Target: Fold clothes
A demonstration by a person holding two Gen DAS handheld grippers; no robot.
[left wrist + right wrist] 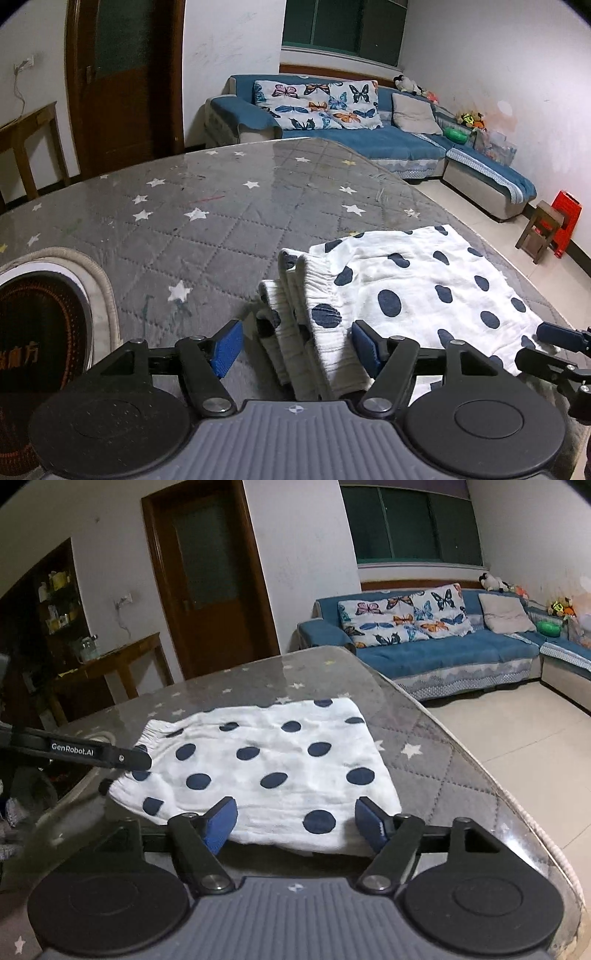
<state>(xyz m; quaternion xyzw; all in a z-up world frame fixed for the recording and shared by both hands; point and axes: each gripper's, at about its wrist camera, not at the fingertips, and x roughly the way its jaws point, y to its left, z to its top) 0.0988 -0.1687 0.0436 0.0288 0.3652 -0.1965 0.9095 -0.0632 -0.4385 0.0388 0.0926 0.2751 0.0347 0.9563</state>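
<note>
- Lower middle of both frames: dotted cloth (266,771) lies flat, folded, on the tabletop (207,236).
- Left tool (297,345) wide at its waistband end; right tool (297,823) wide at its near edge.

Black tongs (297,345) — blue pads (227,347), silver screws, perhaps ribbed grey housing

The cloth's (406,288) near edge hides behind the left claw (297,347). The right claw (557,354) beside the cloth is cut off.

Two low wrist views (shared garment (413,280))
</note>
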